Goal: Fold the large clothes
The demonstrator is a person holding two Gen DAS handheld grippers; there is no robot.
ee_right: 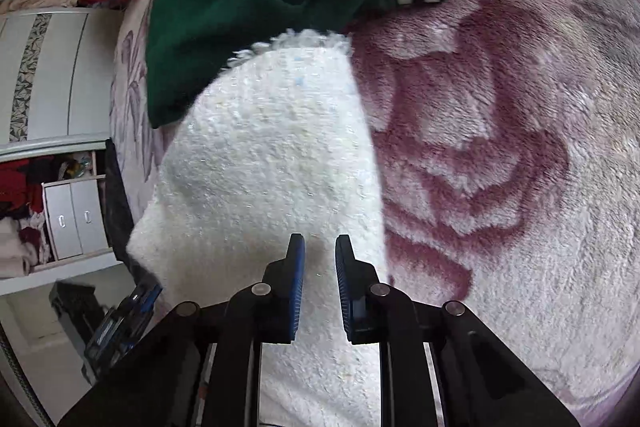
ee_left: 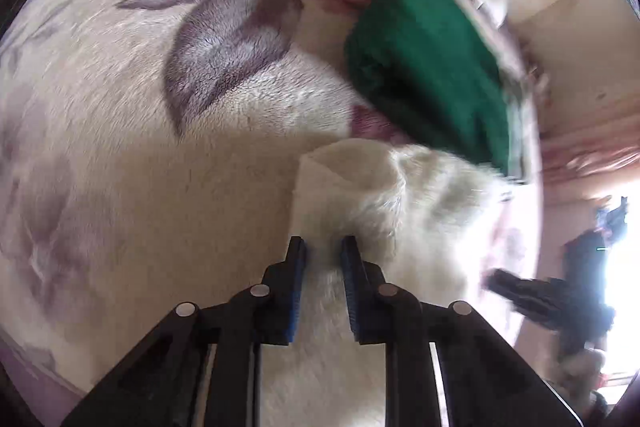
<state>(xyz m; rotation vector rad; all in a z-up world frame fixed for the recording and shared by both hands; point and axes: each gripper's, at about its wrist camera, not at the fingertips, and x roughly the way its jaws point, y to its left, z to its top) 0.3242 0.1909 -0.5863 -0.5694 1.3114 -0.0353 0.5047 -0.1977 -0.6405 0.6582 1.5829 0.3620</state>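
Left gripper (ee_left: 323,247), right gripper (ee_right: 320,245): same build. Black linkage arms, round silver pivot pins, black fingers (ee_right: 294,287) with ribbed blue pads on inner faces.

Daylight fills both views. In the left wrist view a window (ee_left: 624,267) glares white, blowing out detail around it, and the green garment (ee_left: 424,67) beside it smears with motion blur. Fisheye bending darkens both rims.
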